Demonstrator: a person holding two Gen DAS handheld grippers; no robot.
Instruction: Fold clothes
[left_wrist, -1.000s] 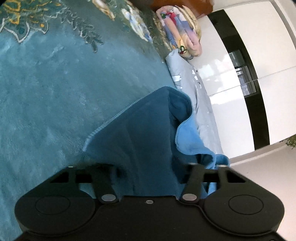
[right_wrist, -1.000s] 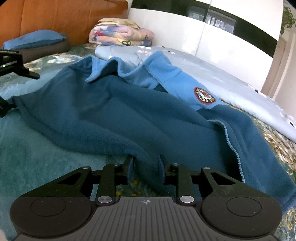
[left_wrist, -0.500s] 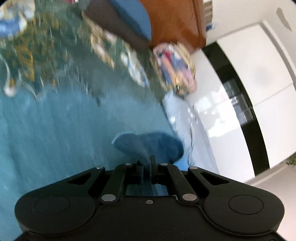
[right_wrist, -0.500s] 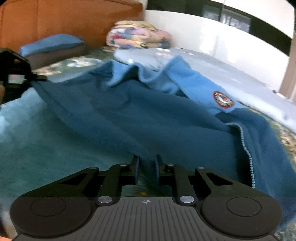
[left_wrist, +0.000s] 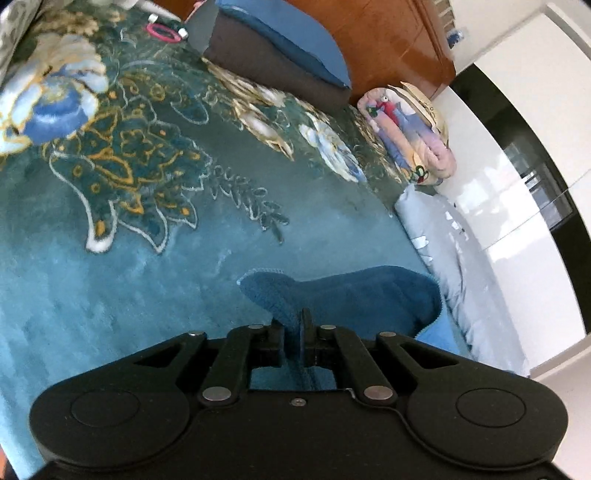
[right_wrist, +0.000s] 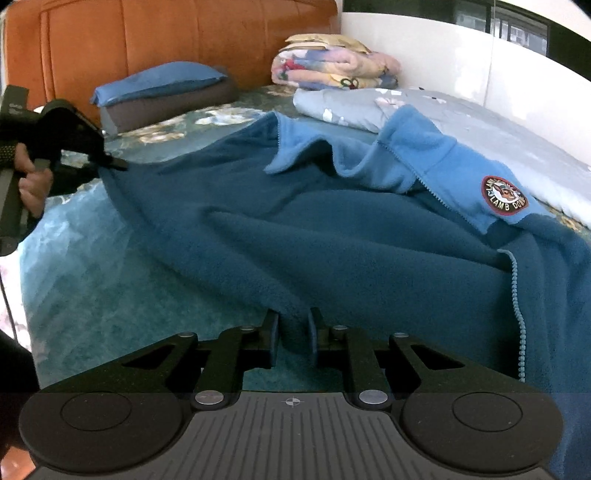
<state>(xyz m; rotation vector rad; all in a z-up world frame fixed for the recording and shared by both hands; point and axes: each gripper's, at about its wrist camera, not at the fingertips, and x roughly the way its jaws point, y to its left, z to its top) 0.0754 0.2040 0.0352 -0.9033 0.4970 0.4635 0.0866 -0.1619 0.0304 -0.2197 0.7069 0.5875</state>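
the blue fleece jacket (right_wrist: 332, 236) lies spread on the bed (right_wrist: 110, 295). the left gripper (left_wrist: 293, 328) has just clamped shut on its far-left edge; the right gripper (right_wrist: 293, 336), narrowing too, pinches the near hem. lift both together, keeping the edge taut. a second ago the left fingers stood wide.

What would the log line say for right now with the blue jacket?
step: lifting hem | left gripper: shut on blue fleece jacket | right gripper: shut on jacket hem | surface: teal bedspread
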